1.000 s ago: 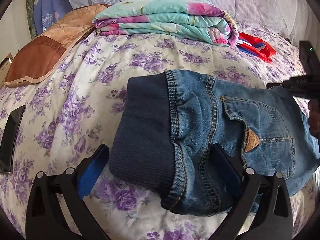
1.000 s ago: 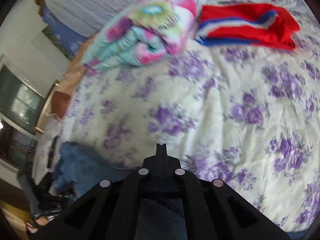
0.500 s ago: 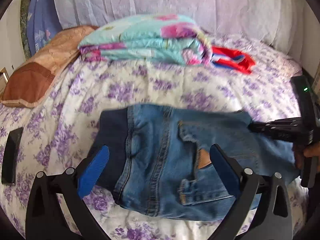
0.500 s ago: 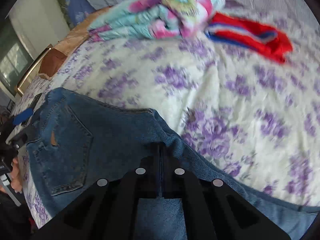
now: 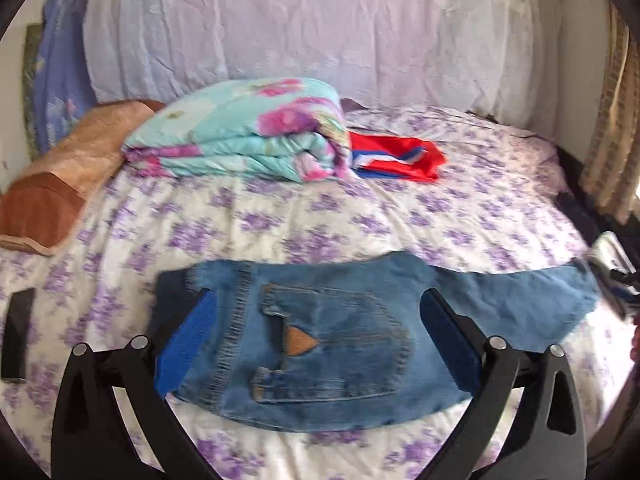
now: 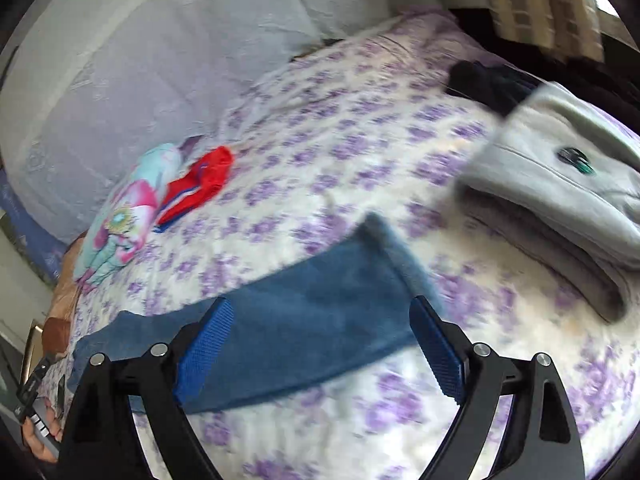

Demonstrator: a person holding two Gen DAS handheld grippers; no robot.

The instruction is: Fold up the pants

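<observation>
Blue jeans (image 5: 332, 344) lie flat across the floral bed sheet (image 5: 320, 216), back pocket with a brown patch facing up, waistband at the left, legs running right. My left gripper (image 5: 318, 344) is open and empty, raised over the waist and pocket end. In the right wrist view the leg end of the jeans (image 6: 316, 312) lies on the sheet. My right gripper (image 6: 320, 344) is open and empty above that leg end.
A folded turquoise floral quilt (image 5: 244, 148) and a red garment (image 5: 396, 158) lie at the back of the bed. A brown pillow (image 5: 60, 184) lies at left, a black phone (image 5: 16, 336) near the left edge. Folded grey clothes (image 6: 568, 200) lie at right.
My right gripper has opened and let go of the jeans. Both grippers have drawn back and up; the jeans now lie spread flat on the bed.
</observation>
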